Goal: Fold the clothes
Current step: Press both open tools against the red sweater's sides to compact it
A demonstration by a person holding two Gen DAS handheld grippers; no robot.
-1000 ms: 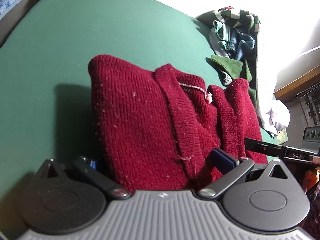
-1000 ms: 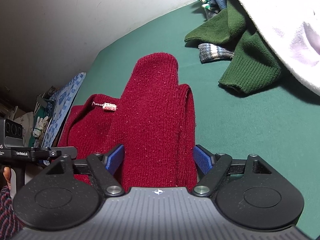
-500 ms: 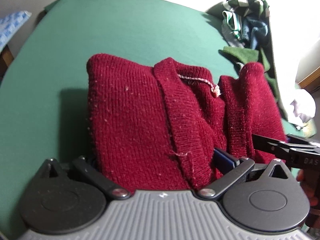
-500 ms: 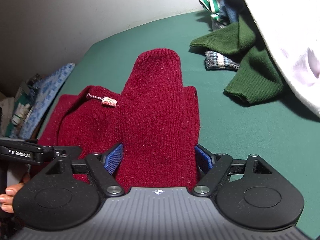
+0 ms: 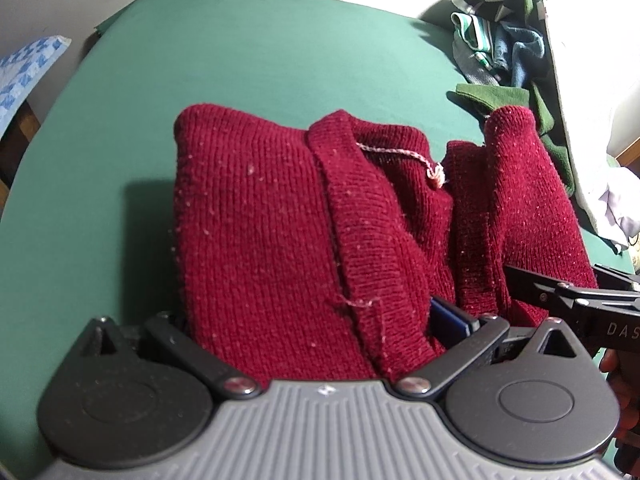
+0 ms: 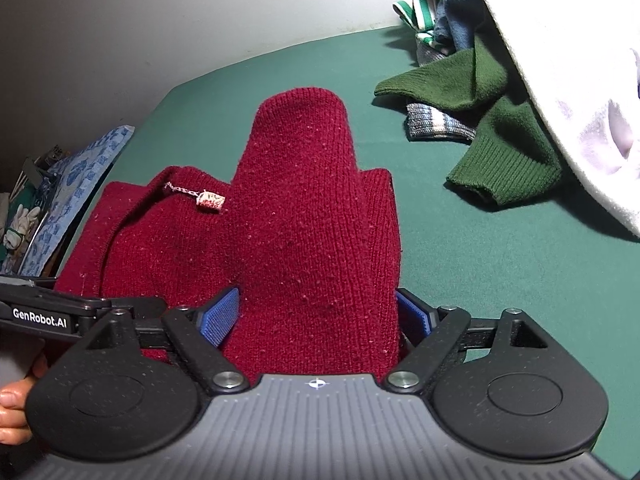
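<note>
The dark red knit sweater (image 5: 304, 240) lies bunched on the green desk (image 5: 248, 60), and its near edge runs under both camera housings, so how much cloth reaches back toward the person cannot be seen. In the left wrist view the left hand-held gripper (image 5: 316, 320) has the sweater between its fingers; only the blue pad of one finger (image 5: 450, 318) shows at the right, the other is buried under the knit, and whether the pads press on the cloth cannot be told. In the right wrist view the right hand-held gripper (image 6: 320, 312) straddles an upright fold of the same sweater; its jaws are opening, both blue pads stand at the flanks of the fold, the left one clear of the cloth, the right one half hidden at its edge. A small label on a cord (image 6: 211, 201) lies at the neckline. A fingertip (image 6: 12, 398) is cut off at the lower left edge. Beyond the sweater the green surface is bare up to the far edge by the pale wall. To the right, well apart, a dark green garment (image 6: 496, 148) and a heap of mixed clothes (image 5: 504, 40) lie partly under a white cloth (image 6: 568, 80), whose extent is cut off by the frame. A blue patterned cloth (image 6: 68, 196) hangs beside the desk's left edge.
</note>
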